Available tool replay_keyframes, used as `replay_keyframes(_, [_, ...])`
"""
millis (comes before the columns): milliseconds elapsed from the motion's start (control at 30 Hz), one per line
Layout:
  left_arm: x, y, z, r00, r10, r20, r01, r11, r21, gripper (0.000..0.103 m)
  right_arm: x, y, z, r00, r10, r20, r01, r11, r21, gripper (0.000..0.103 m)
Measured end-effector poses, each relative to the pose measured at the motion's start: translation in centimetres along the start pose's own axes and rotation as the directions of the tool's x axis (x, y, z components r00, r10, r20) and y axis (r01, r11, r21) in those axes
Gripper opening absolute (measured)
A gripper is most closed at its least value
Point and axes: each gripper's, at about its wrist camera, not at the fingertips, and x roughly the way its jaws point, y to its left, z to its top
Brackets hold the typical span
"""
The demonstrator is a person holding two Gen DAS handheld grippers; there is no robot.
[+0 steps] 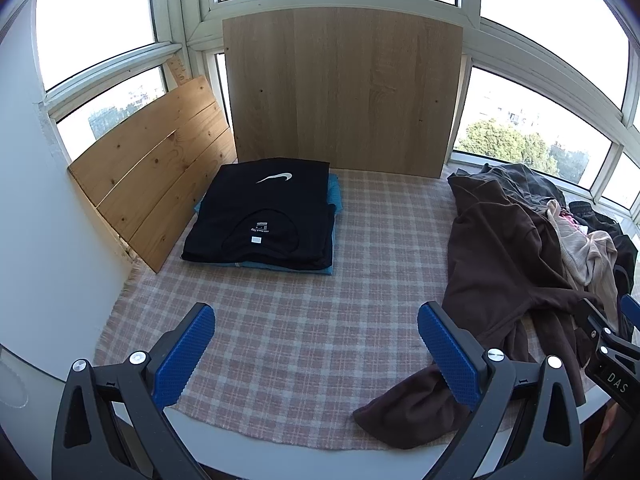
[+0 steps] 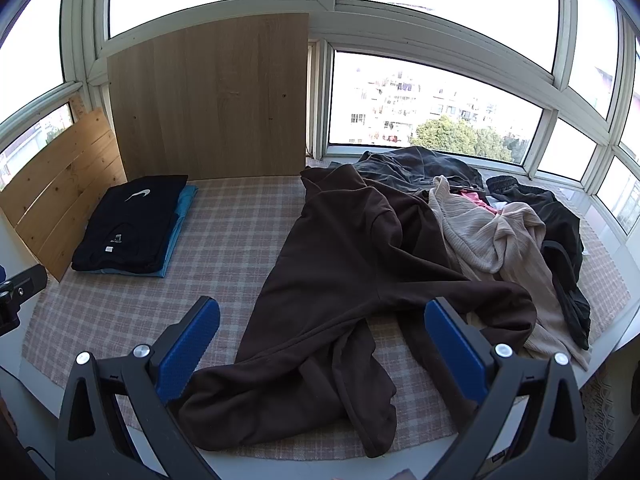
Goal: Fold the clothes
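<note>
Jaws wide on L gripper (image 1: 316,354) & R gripper (image 2: 322,354), brown garment (image 2: 344,264) underneath, folded stack (image 1: 262,222) far-left.

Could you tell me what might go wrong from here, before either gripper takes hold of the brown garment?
1. The brown garment overlaps the beige knit and the other loose clothes, so pulling it may drag them along.
2. Its lower edge lies at the front edge of the plaid cloth; a poor grab could let it slip off.
3. Both tongs, left and right, are open and empty; a sweep leftward could disturb the folded stack.
</note>
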Motion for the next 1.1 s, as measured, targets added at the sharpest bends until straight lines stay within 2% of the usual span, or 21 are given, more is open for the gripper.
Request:
replay_keyframes(433, [0.6,-2.2,0.1,0.999,-0.036,-0.026,0.037,0.998,0.05,0.102,0.4,-1.0,0.0,1.0,-0.026,0.002,0.026,1.0,0.007,0.103])
replay_keyframes(700, [1.5,-5.4,0.6,0.997,-0.075,-0.037,0.078,0.991,0.11,0.102,1.1,-2.0,0.4,0.996,-0.077,0.045,0.08,0.995,-0.062,0.103])
replay_keyframes(800, [2.0,-6.8,1.2,0.995,-0.092,-0.037,0.096,0.987,0.13,0.102,1.8,-3.0,0.5,0.997,-0.073,0.02,0.074,0.996,-0.052,0.103])
replay_keyframes(933, [2.5,-8.7,2.0,0.993,-0.113,-0.034,0.117,0.981,0.155,0.102,3.5,-5.2,0.8,0.999,-0.027,-0.046,0.027,1.0,0.016,0.103])
replay_keyframes(1100, [4.0,-11.0,3.0,0.989,-0.135,-0.053,0.142,0.975,0.169,0.102,5.4,-8.5,1.4,0.997,-0.003,-0.078,0.009,0.998,0.07,0.103])
